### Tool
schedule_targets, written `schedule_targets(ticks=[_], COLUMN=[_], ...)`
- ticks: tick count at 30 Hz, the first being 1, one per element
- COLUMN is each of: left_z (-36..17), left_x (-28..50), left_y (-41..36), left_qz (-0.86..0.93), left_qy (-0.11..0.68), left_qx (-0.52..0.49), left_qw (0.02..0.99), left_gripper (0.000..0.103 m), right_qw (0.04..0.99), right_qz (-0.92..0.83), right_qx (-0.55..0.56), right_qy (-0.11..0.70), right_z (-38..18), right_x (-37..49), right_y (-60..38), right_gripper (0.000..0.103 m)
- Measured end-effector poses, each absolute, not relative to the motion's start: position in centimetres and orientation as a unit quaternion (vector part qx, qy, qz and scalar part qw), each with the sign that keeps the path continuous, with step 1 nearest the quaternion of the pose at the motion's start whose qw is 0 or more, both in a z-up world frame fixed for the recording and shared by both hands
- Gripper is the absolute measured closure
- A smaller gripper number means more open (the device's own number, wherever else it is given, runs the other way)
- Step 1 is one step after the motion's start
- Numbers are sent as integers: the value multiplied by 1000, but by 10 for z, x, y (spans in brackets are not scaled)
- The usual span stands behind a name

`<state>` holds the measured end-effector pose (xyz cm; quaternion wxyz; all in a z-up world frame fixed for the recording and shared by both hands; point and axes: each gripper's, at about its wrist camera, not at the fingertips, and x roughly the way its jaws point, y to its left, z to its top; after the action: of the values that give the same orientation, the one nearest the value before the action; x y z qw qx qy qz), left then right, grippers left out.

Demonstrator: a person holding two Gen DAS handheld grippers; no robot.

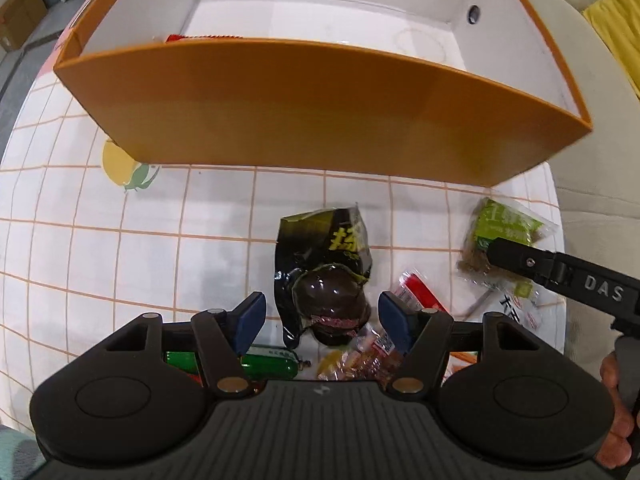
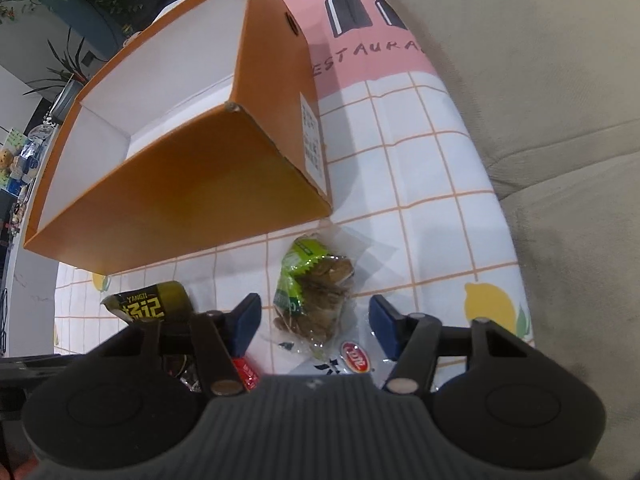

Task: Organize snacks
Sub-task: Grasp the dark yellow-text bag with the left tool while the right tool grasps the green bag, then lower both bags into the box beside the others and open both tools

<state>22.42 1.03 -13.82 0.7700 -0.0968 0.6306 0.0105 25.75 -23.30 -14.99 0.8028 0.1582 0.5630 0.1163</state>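
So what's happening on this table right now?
A person with a gripper in each hand is sorting snacks beside an orange box. The left gripper is open over a black packet; the right gripper is open over a green packet. Neither is gripped yet. The box shows only a red packet at its near edge.

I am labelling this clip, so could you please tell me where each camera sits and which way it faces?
Left wrist: on the left gripper, looking down at the black packet; its open fingers, the right gripper's finger and a hand show.
Right wrist: on the right gripper, looking down at the green packet; own fingers show.
Shared: orange box, both packets.
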Motion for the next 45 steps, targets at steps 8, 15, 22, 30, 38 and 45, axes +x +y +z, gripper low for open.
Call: schedule_targets(ticks=[8,15,22,30,38,45], left_z=[-151,-153,-150,-138,-99,-63], left_x=[227,224,221,218,204,197], left_y=[13,14,14,12,19,20], left_qz=[21,13,2,5,-2,-24], left_qy=[636,631,622,612,581,549], left_qx=[-113,-129,-131,-125,-150,-165], left_qw=[763,765,772,781,800,819], left_gripper=[29,40,51,54,55,55], right_qw=[803,806,811,812,819,829], right_qz=[112,108,108,112,136,156], right_qx=[165,157,140,142,151,160], right_qy=[562,560,558,555,537,512], right_z=[-155,-155,-154,-146,-126,-103], right_x=[263,263,261,256,243,228], right_y=[-232,-230,-228,-229,-228,-231], right_gripper=[56,63,70,71,71,71])
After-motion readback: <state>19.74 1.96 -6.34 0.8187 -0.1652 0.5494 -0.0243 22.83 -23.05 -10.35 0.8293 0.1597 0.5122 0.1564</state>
